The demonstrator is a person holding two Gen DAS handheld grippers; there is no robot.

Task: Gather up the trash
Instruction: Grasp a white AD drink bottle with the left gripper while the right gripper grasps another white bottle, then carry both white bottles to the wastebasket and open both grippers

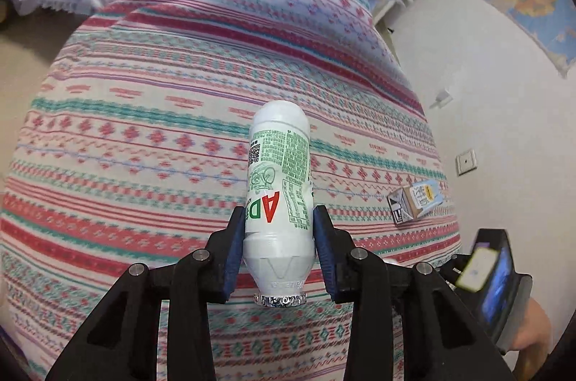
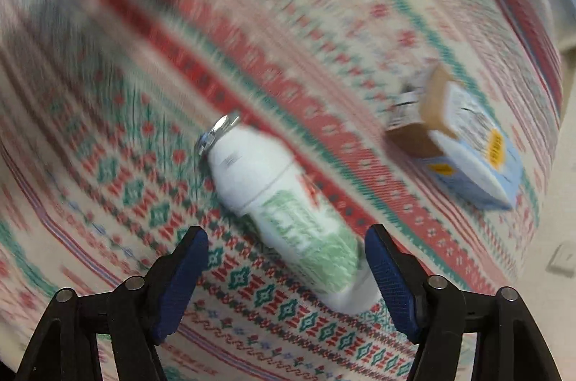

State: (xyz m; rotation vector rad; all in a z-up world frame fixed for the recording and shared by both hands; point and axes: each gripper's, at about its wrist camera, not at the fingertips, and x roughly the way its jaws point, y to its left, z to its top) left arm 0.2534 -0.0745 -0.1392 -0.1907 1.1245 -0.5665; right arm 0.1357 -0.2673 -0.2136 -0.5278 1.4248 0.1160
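The left gripper [image 1: 277,226] pinches a white bottle [image 1: 277,179] between its blue pads, foil mouth toward the camera, above the patterned bedspread [image 1: 144,129]. A carton [image 1: 419,199] lies on the bedspread to the bottle's right, near the bed's edge. The right gripper [image 2: 286,248] stands wide open with nothing gripped; in its blurred view a bottle [image 2: 280,212] shows between the fingers, the carton [image 2: 464,150] beyond, to the right.

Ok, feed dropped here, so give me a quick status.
Left gripper shut on white drink bottle, foil cap toward camera. Right gripper open, empty, beside the bottle. Blue carton lying on patterned bedspread. Nothing in the way.
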